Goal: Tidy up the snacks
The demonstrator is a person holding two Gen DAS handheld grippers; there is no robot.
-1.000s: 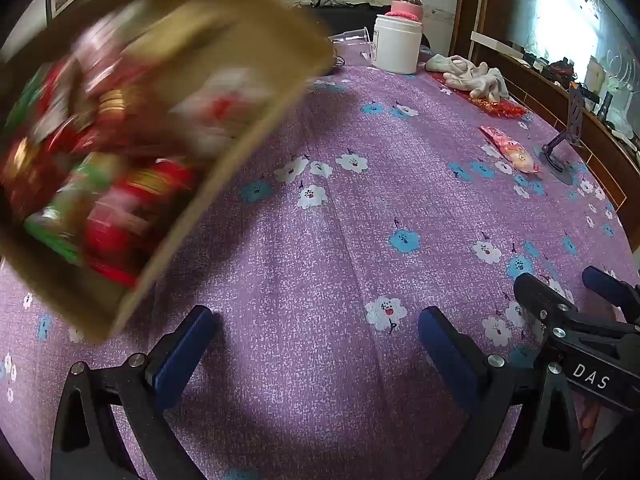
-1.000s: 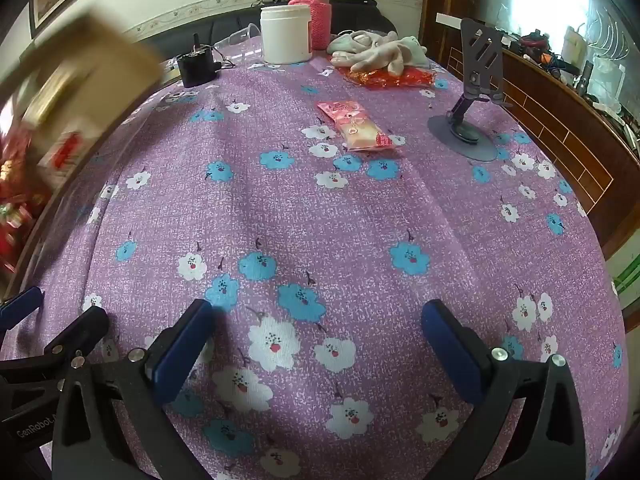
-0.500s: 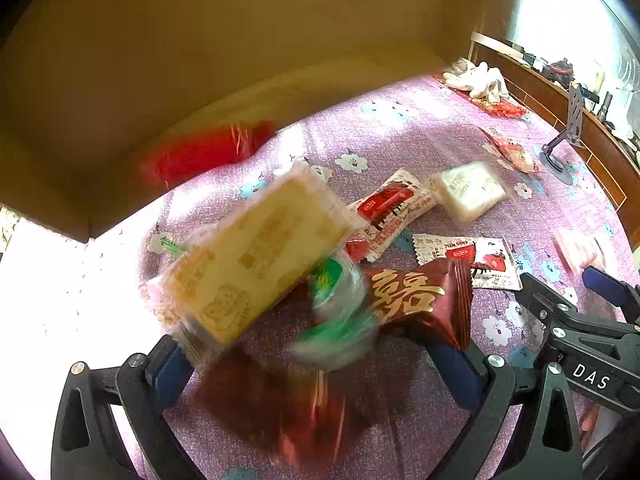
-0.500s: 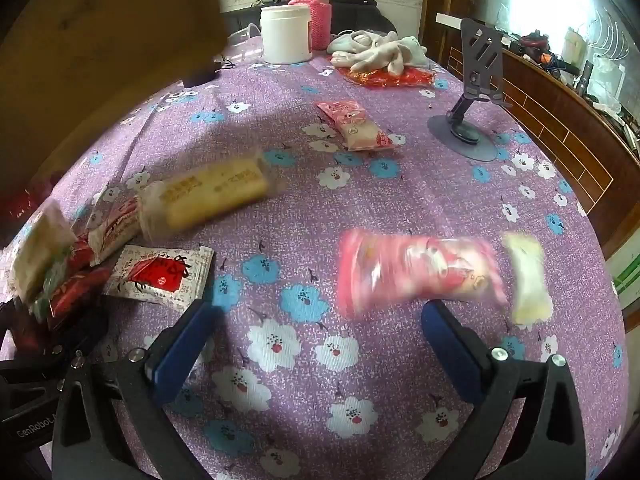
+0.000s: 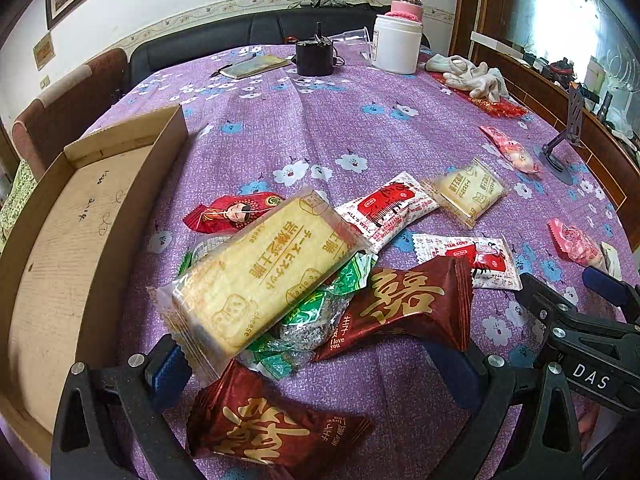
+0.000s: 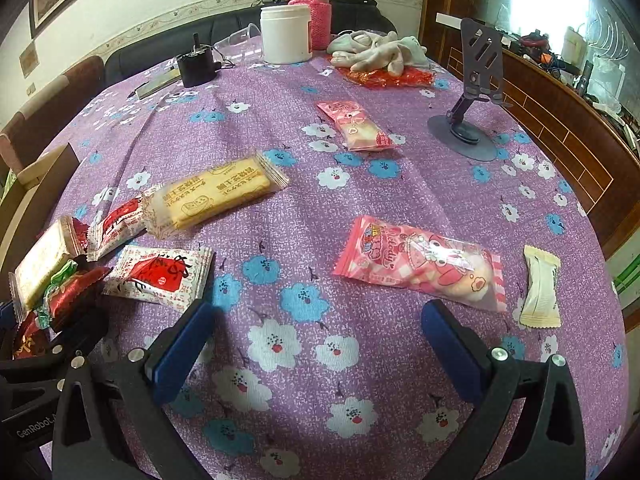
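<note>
Change: a second ago the cardboard box (image 5: pixel 72 240) was tipped in the air and full; now it sits empty to the left of the left tool (image 5: pixel 316 364), its snacks scattered over the tabletop (image 6: pixel 304 208).
Meaning: judged the very start; nothing is sorted yet and every packet has still to be picked up.
Left tool: jaws wide apart, holding nothing; the pile lies right at its tips.
Right tool (image 6: pixel 316 332): jaws wide apart, empty, bare cloth between them.
Cheese cracker packs: 2, the large cracker pack (image 5: pixel 260 276) atop the pile, a smaller one (image 6: pixel 216 196) ahead-left of the right tool.
Dark red gold-lettered packs (image 5: pixel 404 304): 2.
White-and-red sachets (image 6: pixel 160 272): 2.
Pink packets (image 6: pixel 420 264): 2, the nearer just ahead of the right tool.
Cream candy (image 6: pixel 540 288): 1, right of that tool.
Green wrappers (image 5: pixel 316 312): count unclear, buried.
</note>
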